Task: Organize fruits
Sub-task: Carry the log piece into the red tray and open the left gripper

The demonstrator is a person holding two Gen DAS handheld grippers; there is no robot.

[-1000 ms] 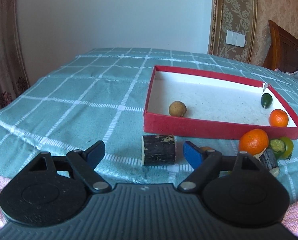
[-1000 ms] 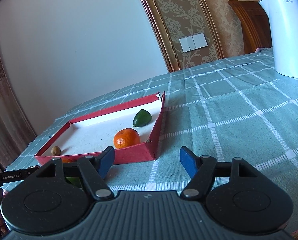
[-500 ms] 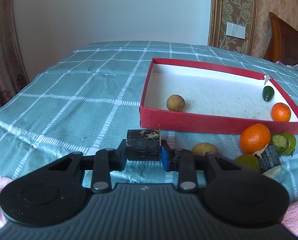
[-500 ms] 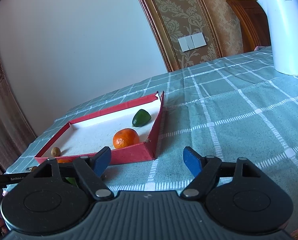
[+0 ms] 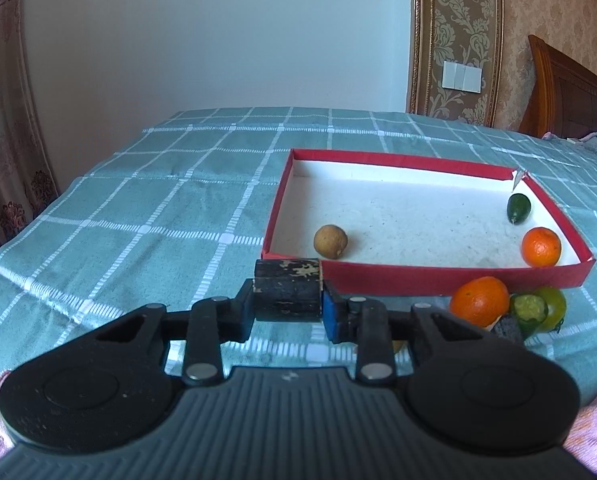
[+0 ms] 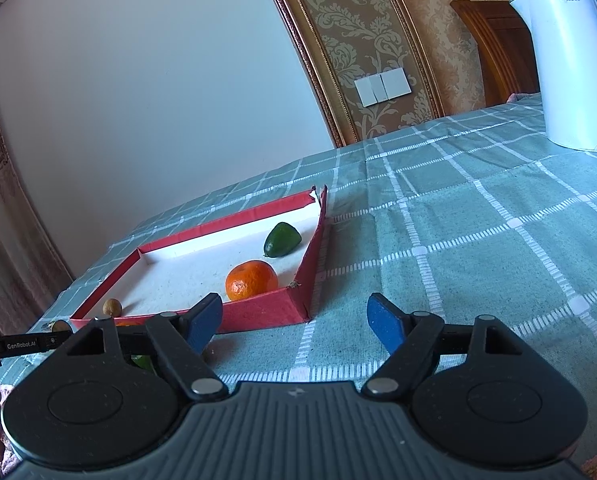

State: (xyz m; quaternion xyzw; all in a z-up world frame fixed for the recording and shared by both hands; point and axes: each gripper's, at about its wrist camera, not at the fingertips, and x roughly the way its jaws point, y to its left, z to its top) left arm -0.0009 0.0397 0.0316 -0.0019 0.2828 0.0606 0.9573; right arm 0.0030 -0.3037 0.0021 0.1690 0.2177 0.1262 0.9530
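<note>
My left gripper is shut on a dark sugarcane piece and holds it just in front of the red tray's near left corner. The tray holds a brown round fruit, a tangerine and a small dark green fruit. Outside its near right side lie an orange, green fruits and another dark sugarcane piece. My right gripper is open and empty, over the cloth near the tray's corner, where the tangerine and green fruit show.
A white electric kettle stands on the checked green tablecloth at the far right. A wooden headboard is behind the table. The left gripper's bar shows at the left edge of the right wrist view.
My left gripper closed on the dark sugarcane piece and lifted it toward the tray's near wall. My right gripper stayed open and barely moved.
</note>
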